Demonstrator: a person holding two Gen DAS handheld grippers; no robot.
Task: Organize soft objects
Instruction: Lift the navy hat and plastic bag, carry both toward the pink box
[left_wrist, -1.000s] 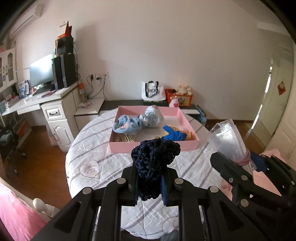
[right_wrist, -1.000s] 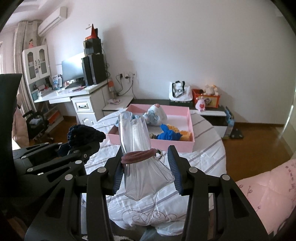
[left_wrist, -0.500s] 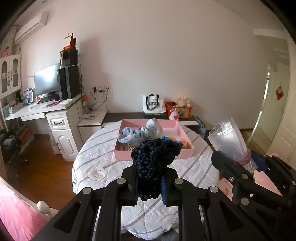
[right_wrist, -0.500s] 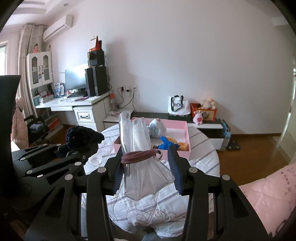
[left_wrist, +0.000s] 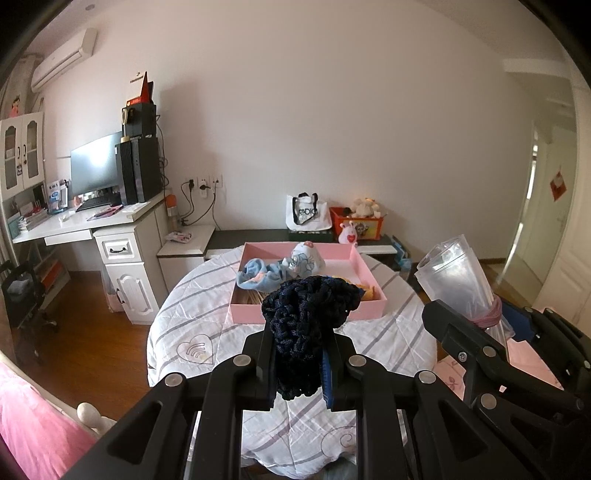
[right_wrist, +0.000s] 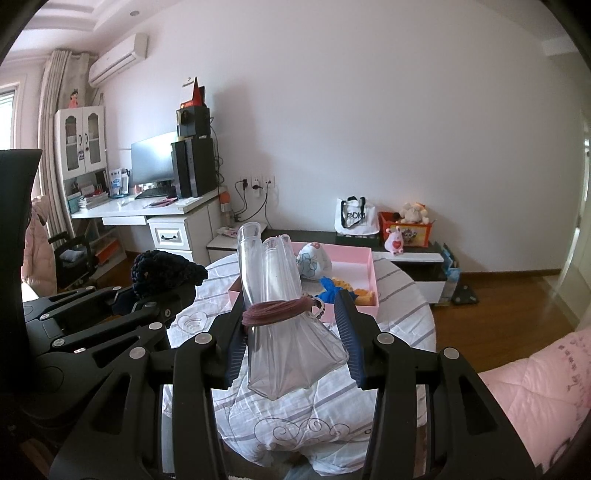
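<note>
My left gripper (left_wrist: 298, 363) is shut on a dark navy knitted piece (left_wrist: 308, 317) and holds it up above the near side of the round table. My right gripper (right_wrist: 291, 341) is shut on a clear plastic bag bundle (right_wrist: 284, 328) tied with a maroon hair band (right_wrist: 280, 310); the bundle also shows in the left wrist view (left_wrist: 461, 280). A pink tray (left_wrist: 369, 273) on the table holds a light blue sock (left_wrist: 258, 275), a white printed cloth (left_wrist: 304, 258) and a blue and orange item (right_wrist: 340, 290).
The round table has a white striped quilted cover (left_wrist: 195, 317). A white desk with monitor (left_wrist: 96, 173) stands at the left. A low dark bench (left_wrist: 258, 234) with a tote bag and toy box runs along the wall. Pink bedding (right_wrist: 535, 398) lies at the right.
Both grippers have risen and drawn back from the table with their loads; the tray now looks smaller and farther away. Both grips are unchanged.
</note>
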